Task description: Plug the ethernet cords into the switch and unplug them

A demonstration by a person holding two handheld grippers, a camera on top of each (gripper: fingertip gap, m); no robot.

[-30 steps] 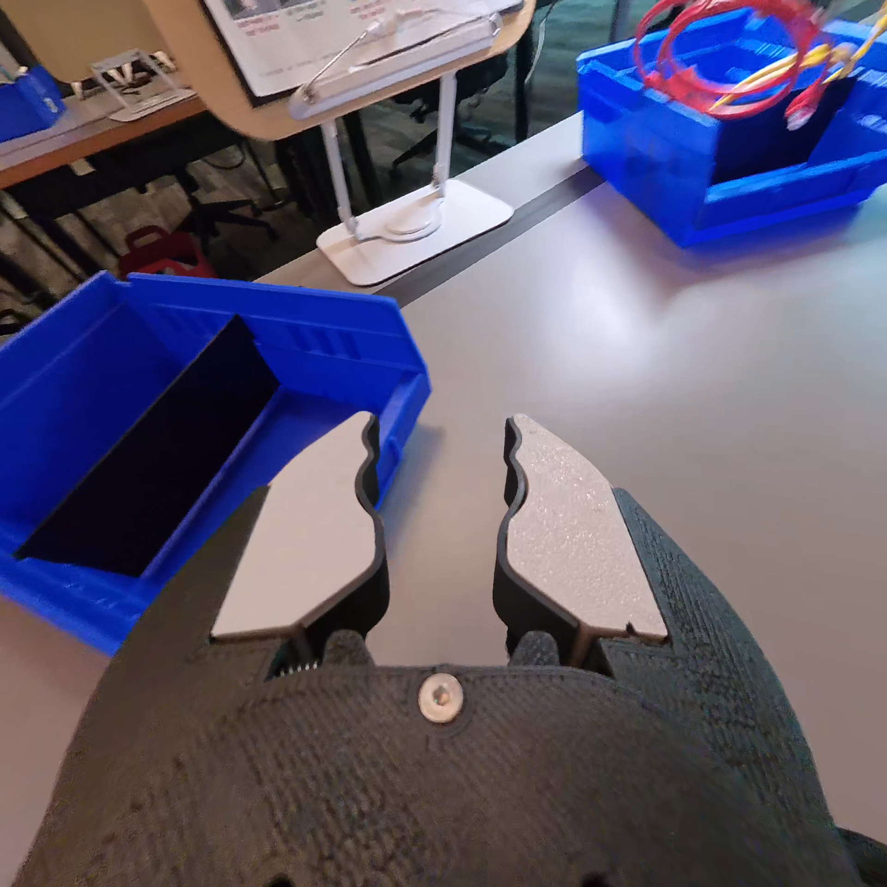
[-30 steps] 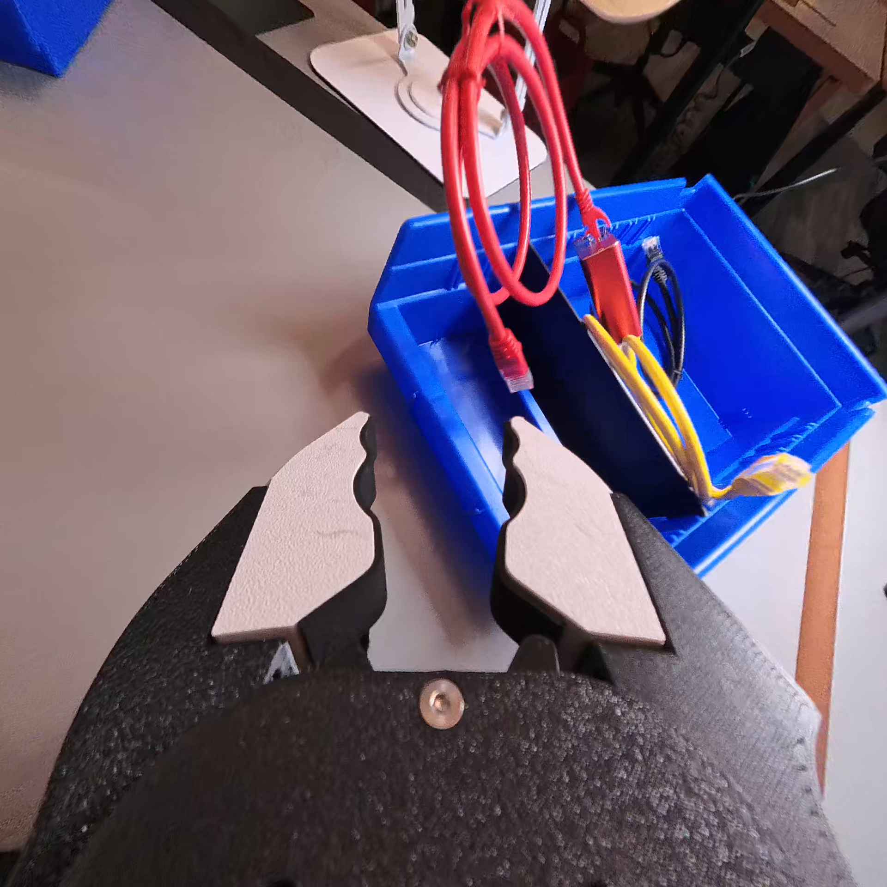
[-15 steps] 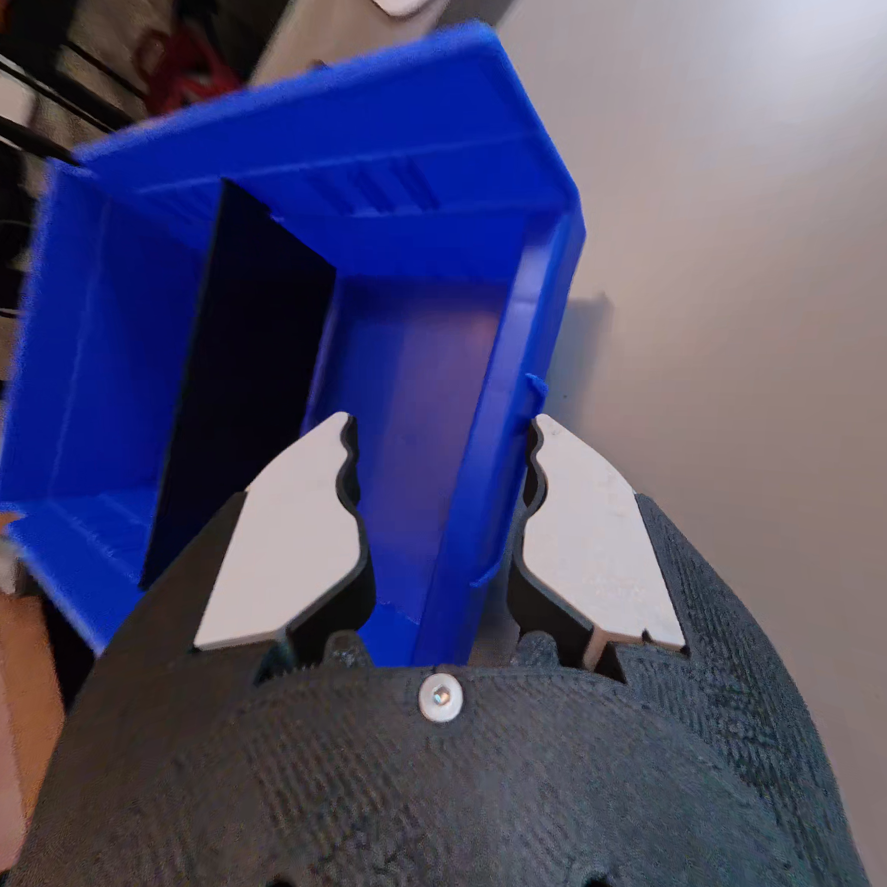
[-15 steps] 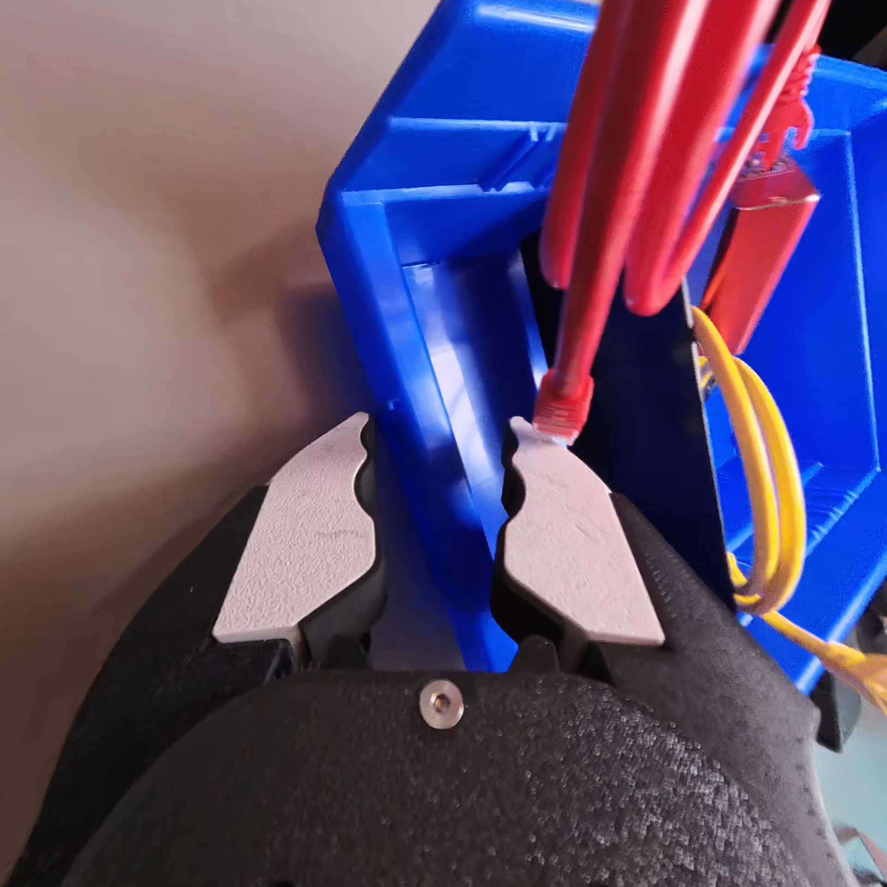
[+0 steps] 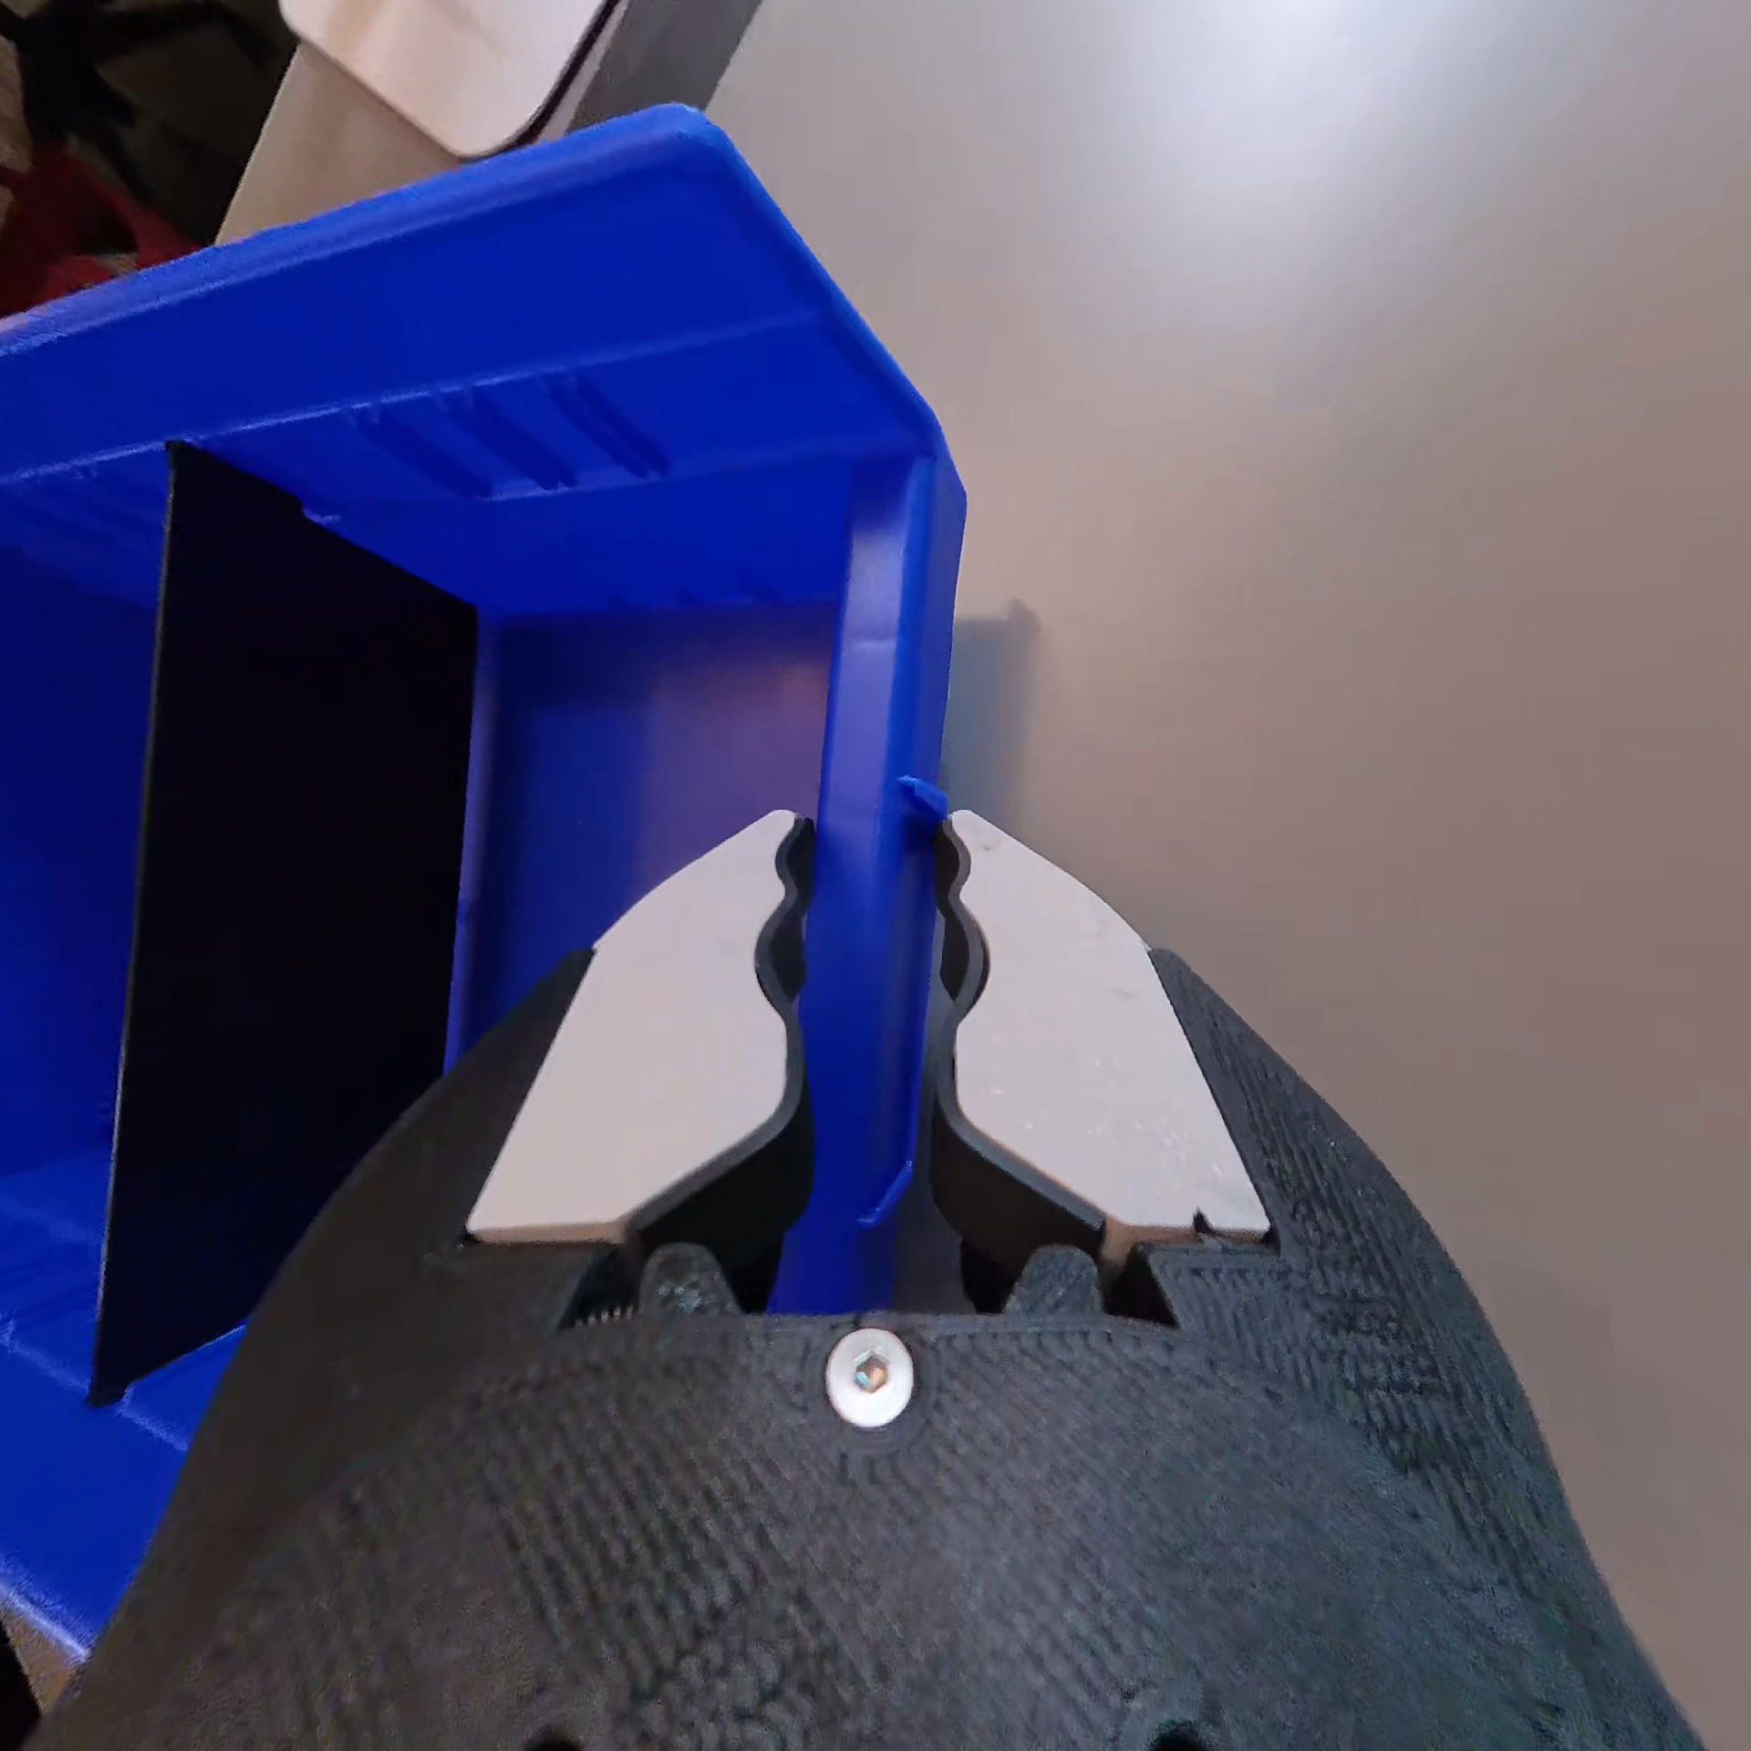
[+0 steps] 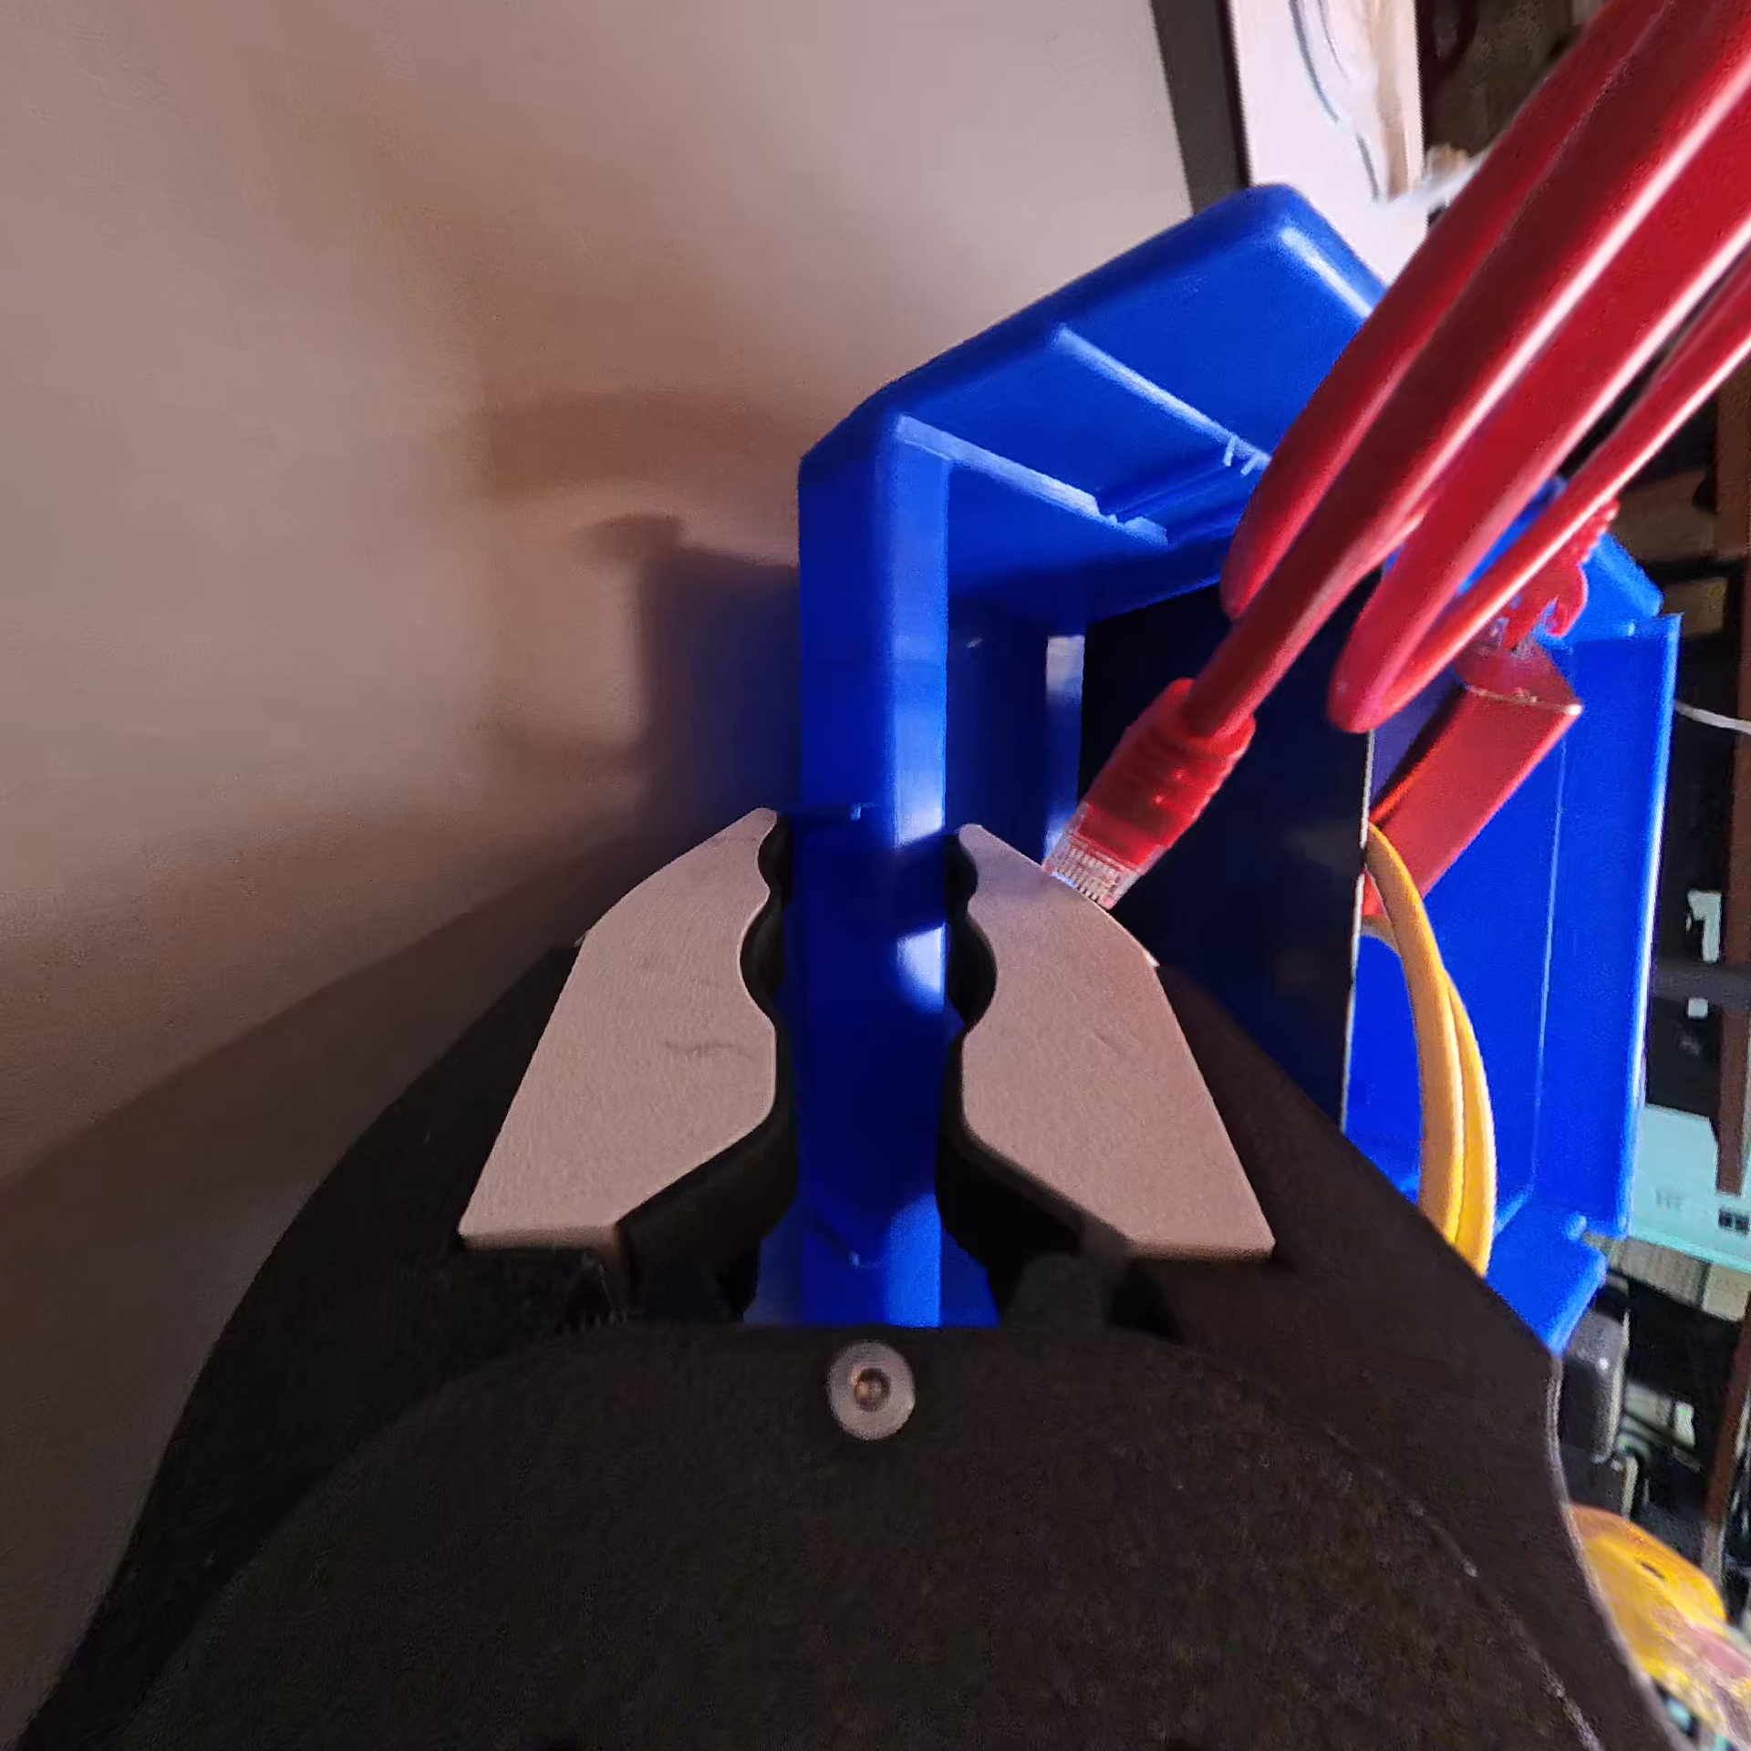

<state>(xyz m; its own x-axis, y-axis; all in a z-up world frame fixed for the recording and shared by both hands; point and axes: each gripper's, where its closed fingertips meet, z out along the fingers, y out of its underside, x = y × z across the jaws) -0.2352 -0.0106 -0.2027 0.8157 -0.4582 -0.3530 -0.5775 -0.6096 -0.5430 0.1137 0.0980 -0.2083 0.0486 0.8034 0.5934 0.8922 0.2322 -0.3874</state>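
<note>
My left gripper [image 5: 872, 834] is shut on the right side wall of an empty blue bin [image 5: 587, 417] with a black divider [image 5: 284, 853]. My right gripper [image 6: 864, 843] is shut on the left side wall of a second blue bin [image 6: 1118, 379]. That bin holds a coiled red ethernet cord [image 6: 1478, 313], whose red plug [image 6: 1146, 796] hangs just over my right fingertip, a red switch [image 6: 1459, 786], and a yellow cord [image 6: 1440, 1061]. The bin's black divider [image 6: 1251, 947] stands behind the red plug.
Both bins sit on a grey table [image 5: 1326, 474]. A white stand base [image 5: 455, 66] lies beyond the left bin at the table's far strip. Dark clutter and shelving show past the right bin [image 6: 1705, 947].
Both grippers have moved down onto the bin walls and closed on them. The right view has swung lower, and the red plug now hangs by the right finger.
</note>
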